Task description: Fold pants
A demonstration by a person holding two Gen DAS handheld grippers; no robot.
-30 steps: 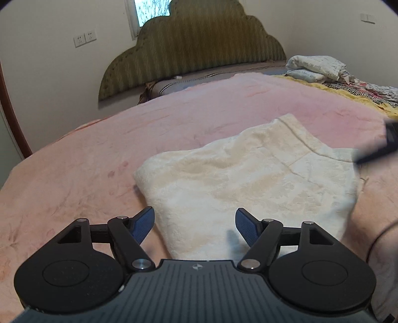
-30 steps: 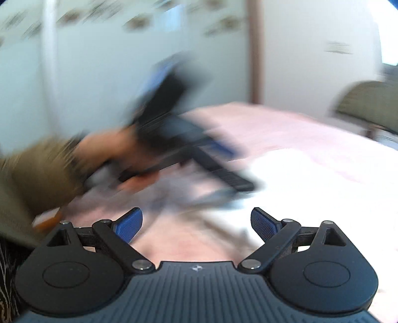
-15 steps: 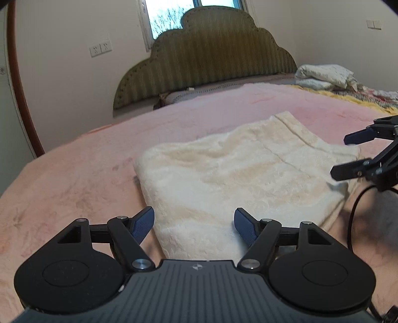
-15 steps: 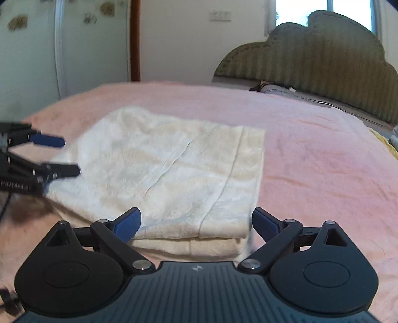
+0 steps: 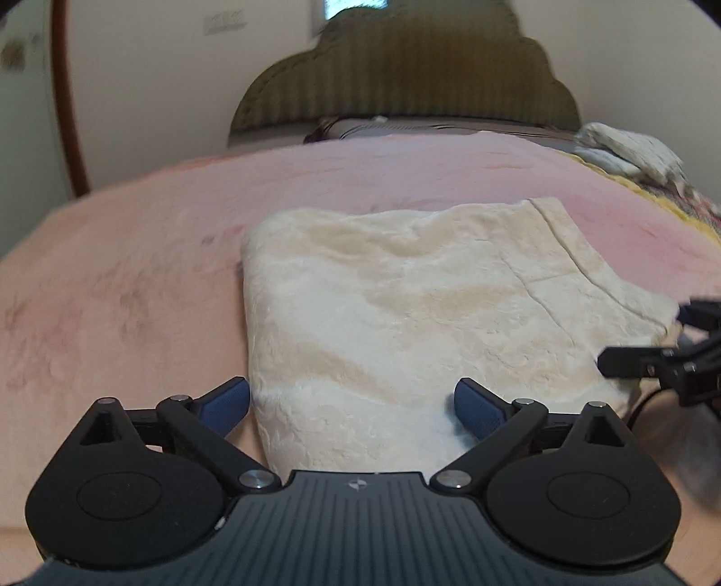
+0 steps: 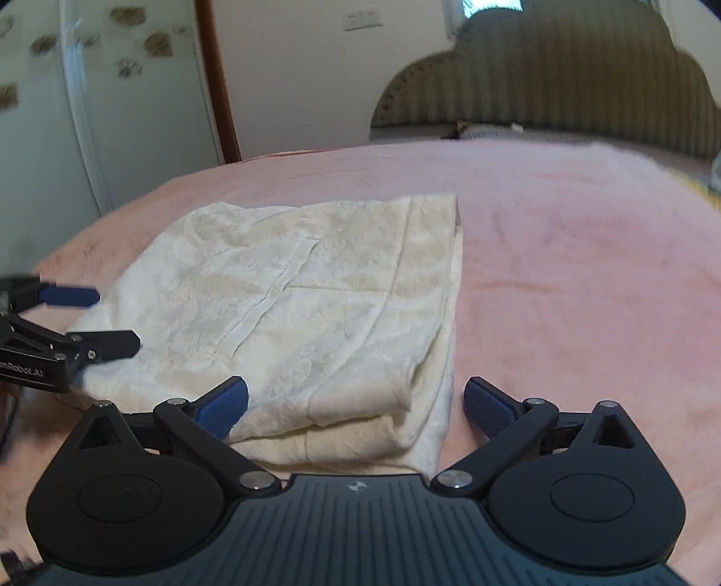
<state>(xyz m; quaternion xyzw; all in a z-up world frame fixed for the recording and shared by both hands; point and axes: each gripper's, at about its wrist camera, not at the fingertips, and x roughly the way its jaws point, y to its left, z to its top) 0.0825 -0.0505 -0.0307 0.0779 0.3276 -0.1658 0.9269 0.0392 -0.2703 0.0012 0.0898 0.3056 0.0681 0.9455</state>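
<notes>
You are working in soft, even indoor light with a bright, blown-out window above the headboard as the only clear source, and the cream pants and the pink blanket look pale and slightly washed. Shadows are faint: a thin dark line along the pants' left edge and a soft patch under the left gripper. Both fisheye views bow the bed and walls, go black in the corners, and are softly blurred, most of all toward the far wall and the edges.
</notes>
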